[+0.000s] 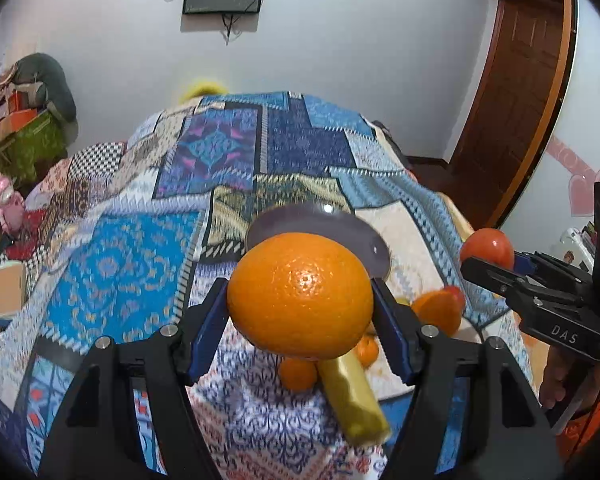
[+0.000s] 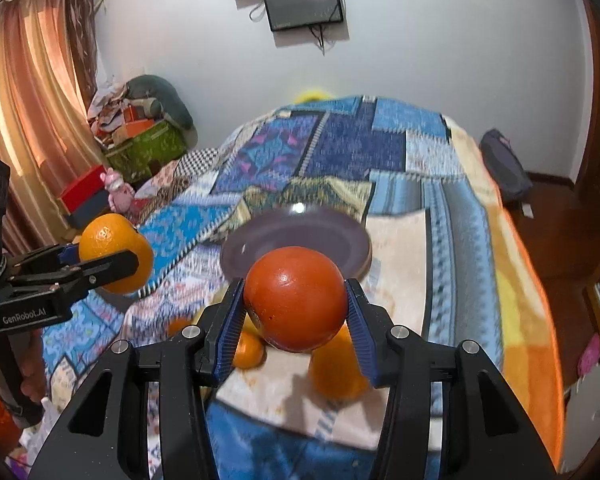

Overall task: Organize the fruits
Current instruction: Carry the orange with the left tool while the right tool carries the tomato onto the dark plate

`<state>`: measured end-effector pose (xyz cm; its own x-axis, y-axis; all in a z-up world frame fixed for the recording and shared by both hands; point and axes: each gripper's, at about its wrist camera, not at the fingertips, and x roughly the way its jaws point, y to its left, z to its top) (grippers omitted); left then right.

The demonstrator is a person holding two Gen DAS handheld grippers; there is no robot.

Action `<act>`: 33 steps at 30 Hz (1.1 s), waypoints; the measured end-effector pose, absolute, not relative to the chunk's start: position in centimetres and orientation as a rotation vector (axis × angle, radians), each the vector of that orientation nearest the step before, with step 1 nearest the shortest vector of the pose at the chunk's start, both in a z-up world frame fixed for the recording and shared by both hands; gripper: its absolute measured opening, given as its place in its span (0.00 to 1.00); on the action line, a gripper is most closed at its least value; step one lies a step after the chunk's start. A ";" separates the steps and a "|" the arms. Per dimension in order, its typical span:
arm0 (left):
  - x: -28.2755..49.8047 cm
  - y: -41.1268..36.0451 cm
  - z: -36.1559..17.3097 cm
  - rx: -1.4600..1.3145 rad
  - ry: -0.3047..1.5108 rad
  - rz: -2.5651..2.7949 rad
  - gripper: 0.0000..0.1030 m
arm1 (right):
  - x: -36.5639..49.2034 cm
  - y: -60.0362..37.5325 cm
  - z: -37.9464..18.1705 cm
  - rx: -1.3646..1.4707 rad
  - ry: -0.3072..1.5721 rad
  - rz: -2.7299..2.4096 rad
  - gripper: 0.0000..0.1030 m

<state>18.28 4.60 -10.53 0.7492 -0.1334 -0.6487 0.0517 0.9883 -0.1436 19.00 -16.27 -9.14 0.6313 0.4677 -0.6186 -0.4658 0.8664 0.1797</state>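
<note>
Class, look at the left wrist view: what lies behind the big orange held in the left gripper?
Behind the orange in the left gripper sits a purple plate on the quilt. The orange covers the plate's near part.

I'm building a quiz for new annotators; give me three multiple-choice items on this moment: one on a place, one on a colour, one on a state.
1. Where is the plate?
A. on the quilt beyond both held fruits
B. on the floor
C. on the wall

2. What colour is the fruit in the right tool?
A. green
B. red
C. yellow

3. What state is the left tool in?
A. open, holding nothing
B. shut on an orange
C. shut on the plate

Answers:
1 A: the plate lies on the quilt.
2 B: the right tool grips a red tomato.
3 B: the left tool's pads press both sides of the orange.
</note>
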 end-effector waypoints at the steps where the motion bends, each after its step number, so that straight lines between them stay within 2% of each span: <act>1: 18.7 4.6 -10.3 -0.120 0.713 -0.102 0.66 | 19.4 -16.2 -8.9 0.003 0.700 0.535 0.44; 15: 26.4 5.0 -9.4 -0.121 0.703 -0.081 0.66 | 26.1 -14.3 -8.6 -0.050 0.692 0.534 0.44; 33: 36.5 5.0 -17.0 -0.102 0.892 -0.084 0.66 | 34.1 -10.4 -15.1 -0.200 0.929 0.597 0.44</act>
